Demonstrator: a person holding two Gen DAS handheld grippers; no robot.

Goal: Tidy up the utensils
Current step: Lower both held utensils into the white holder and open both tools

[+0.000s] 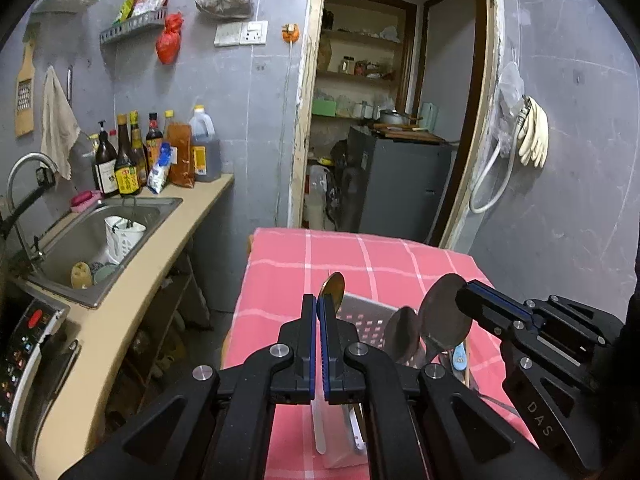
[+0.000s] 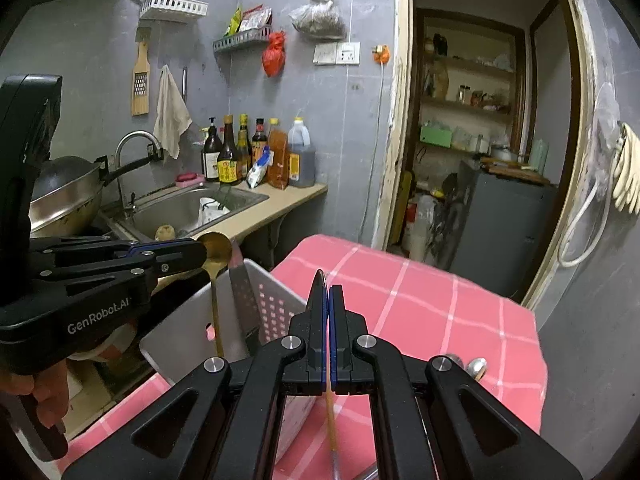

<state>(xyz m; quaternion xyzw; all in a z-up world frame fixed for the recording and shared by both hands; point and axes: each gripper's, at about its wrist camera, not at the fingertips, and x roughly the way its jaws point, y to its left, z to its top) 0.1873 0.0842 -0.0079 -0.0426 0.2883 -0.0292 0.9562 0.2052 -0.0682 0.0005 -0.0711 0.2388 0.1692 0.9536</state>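
Observation:
My left gripper (image 1: 318, 305) is shut on a gold spoon (image 1: 334, 286), whose bowl sticks up past the fingertips. In the right wrist view that gold spoon (image 2: 216, 249) hangs from the left gripper (image 2: 202, 254) with its handle down inside a white perforated basket (image 2: 280, 292). My right gripper (image 2: 327, 286) is shut on a large steel spoon (image 2: 331, 416), seen edge-on here. In the left wrist view the steel spoon (image 1: 442, 312) stands bowl-up in the right gripper (image 1: 460, 294), beside the basket (image 1: 372, 309). A second steel spoon (image 1: 402, 338) stands next to it.
The basket sits on a table with a pink checked cloth (image 2: 420, 300) and also holds a flat blade (image 2: 244, 300). Left of the table run a counter with a sink (image 1: 100, 232), bottles (image 1: 128, 160) and a wok (image 2: 64, 196). A doorway (image 1: 400, 120) opens behind.

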